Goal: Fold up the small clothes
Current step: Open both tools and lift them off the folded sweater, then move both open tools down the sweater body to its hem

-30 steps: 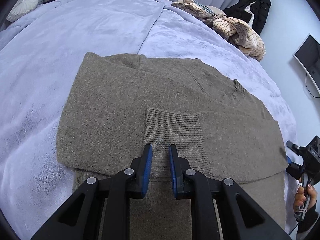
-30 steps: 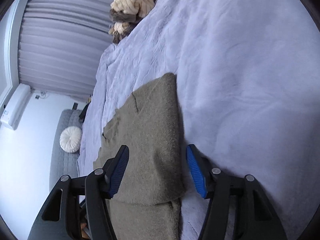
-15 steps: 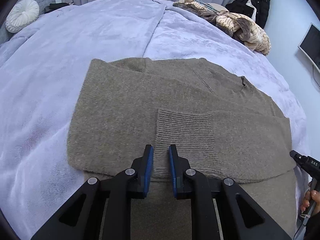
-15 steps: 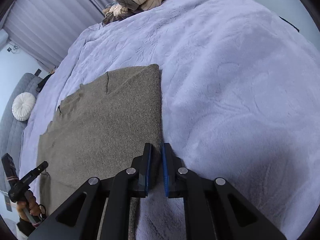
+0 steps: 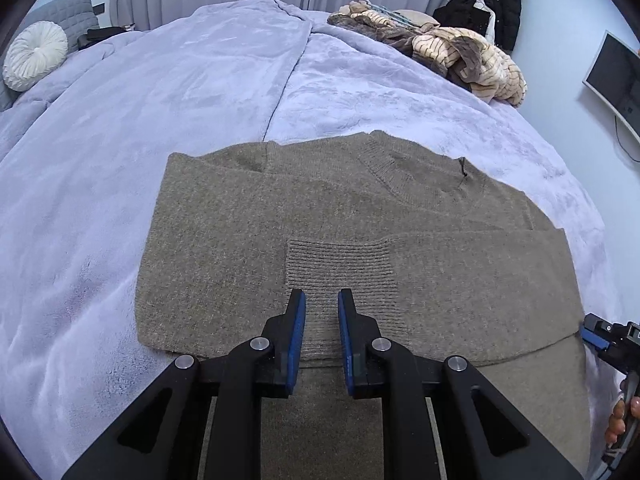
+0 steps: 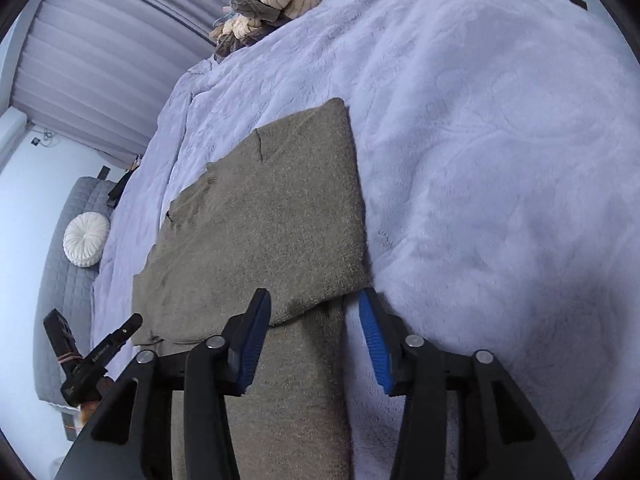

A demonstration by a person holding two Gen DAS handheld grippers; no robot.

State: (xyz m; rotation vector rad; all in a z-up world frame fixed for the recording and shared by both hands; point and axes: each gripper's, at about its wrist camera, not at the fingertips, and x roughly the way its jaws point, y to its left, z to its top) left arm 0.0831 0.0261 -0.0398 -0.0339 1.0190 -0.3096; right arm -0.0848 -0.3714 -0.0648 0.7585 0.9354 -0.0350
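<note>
- The left gripper (image 5: 321, 320) hovers over the ribbed cuff (image 5: 340, 258) of the sweater (image 5: 240, 240), its blue pads a narrow gap apart with nothing between them.
- The right gripper (image 6: 315, 344) is spread wide, straddling the sweater's right edge.
- The grey-brown sweater lies flat on the lavender bed (image 5: 180, 80), a sleeve folded across its front.
- A pile of clothes (image 5: 452, 50) sits at the bed's far edge; a round white cushion (image 5: 34, 54) lies well to the left.
</note>
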